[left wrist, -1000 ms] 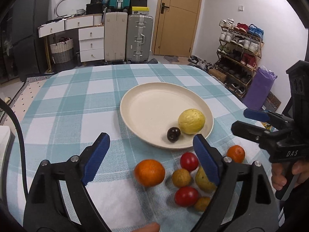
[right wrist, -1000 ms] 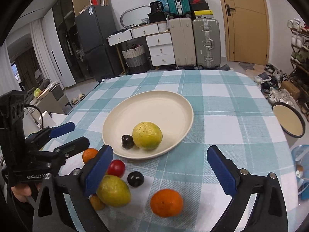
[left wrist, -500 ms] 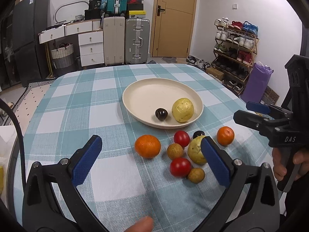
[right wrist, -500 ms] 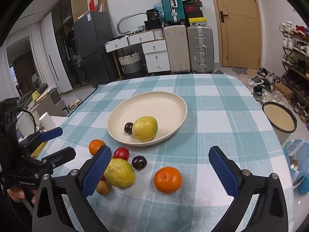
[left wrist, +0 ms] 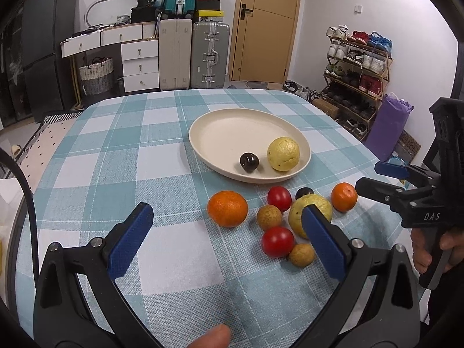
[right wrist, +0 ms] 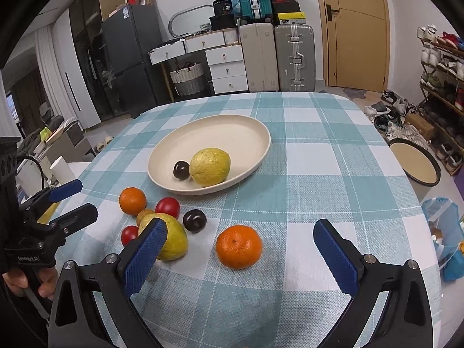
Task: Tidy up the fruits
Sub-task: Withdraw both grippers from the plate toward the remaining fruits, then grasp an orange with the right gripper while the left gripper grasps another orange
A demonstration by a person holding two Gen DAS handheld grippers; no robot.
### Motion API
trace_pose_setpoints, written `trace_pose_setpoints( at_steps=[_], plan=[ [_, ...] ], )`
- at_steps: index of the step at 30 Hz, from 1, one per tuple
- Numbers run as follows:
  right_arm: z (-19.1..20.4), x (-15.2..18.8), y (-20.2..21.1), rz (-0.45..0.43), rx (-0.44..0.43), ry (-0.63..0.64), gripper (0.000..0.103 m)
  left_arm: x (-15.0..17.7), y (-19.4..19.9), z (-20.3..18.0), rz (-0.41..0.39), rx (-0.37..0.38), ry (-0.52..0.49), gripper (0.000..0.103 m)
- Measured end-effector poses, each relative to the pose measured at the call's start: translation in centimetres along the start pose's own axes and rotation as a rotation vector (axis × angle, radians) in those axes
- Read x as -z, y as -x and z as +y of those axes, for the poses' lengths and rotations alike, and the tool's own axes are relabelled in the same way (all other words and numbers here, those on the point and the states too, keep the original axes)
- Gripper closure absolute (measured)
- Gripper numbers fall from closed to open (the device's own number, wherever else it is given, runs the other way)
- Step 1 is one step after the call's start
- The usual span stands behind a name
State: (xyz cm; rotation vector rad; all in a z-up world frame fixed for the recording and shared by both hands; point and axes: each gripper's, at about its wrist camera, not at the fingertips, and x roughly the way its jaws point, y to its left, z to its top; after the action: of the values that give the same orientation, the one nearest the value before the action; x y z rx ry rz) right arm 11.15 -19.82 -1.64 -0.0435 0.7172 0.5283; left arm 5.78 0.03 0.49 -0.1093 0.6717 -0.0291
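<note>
A cream plate (left wrist: 203, 127) holds a yellow guava (left wrist: 282, 153) and a dark plum (left wrist: 249, 161). In front of it on the checked cloth lie a large orange (left wrist: 227, 208), two red tomatoes (left wrist: 279, 198), a second guava (left wrist: 314, 206), a small orange (left wrist: 344, 197), another plum (left wrist: 304, 192) and two small brown fruits (left wrist: 269, 217). My left gripper (left wrist: 226, 211) is open, short of the large orange, touching nothing. My right gripper (right wrist: 239, 226) is open too; the small orange (right wrist: 239, 246) lies between its fingers, untouched. Beside that orange are the guava (right wrist: 174, 240) and plum (right wrist: 195, 220).
The table's right edge (right wrist: 406, 179) drops to a round basin (right wrist: 414, 162) and a bag on the floor. Suitcases (left wrist: 210, 55), drawers and a shoe rack (left wrist: 356, 66) stand beyond the table. A white cup (right wrist: 62, 168) stands off the left edge. A fingertip (left wrist: 211, 337) shows at the bottom.
Both grippers have drawn back from the plate, so more of the loose fruit is in view. The left gripper's jaws stand wider than a second ago.
</note>
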Motion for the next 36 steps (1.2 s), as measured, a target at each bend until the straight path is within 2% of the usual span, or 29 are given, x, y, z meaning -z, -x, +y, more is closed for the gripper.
trace_pose_setpoints(
  at_steps=[7,15,19,21,23,25,29,36],
  plan=[
    [0.0,0.2,-0.7,0.031,0.012,0.009,0.0,0.2,-0.7,0.5,0.014,-0.013,0.007,0.001],
    [-0.8,1.1,-2.6,0.113,0.031,-0.015,0.0,0.5,-1.5,1.6,0.036,-0.022,0.044,0.001],
    [-0.7,1.4,-3.0,0.119,0.027,-0.005,0.002,0.6,-1.9,1.8,0.049,-0.014,0.053,0.001],
    [-0.6,1.5,-3.2,0.13,0.021,-0.004,0.012,0.7,-2.0,1.8,0.051,-0.011,0.056,0.001],
    [-0.4,1.6,-3.4,0.142,0.013,0.0,0.018,0.7,-2.2,1.8,0.054,-0.014,0.052,0.001],
    [-0.2,1.7,-3.6,0.147,0.006,0.005,0.02,0.8,-2.3,1.7,0.058,-0.014,0.052,0.001],
    [0.1,1.9,-3.9,0.164,-0.007,0.015,0.035,0.8,-2.6,1.6,0.064,-0.014,0.049,0.001],
    [0.5,2.0,-3.9,0.154,-0.017,0.015,0.041,1.0,-2.7,1.0,0.069,-0.011,0.028,0.001]
  ],
)
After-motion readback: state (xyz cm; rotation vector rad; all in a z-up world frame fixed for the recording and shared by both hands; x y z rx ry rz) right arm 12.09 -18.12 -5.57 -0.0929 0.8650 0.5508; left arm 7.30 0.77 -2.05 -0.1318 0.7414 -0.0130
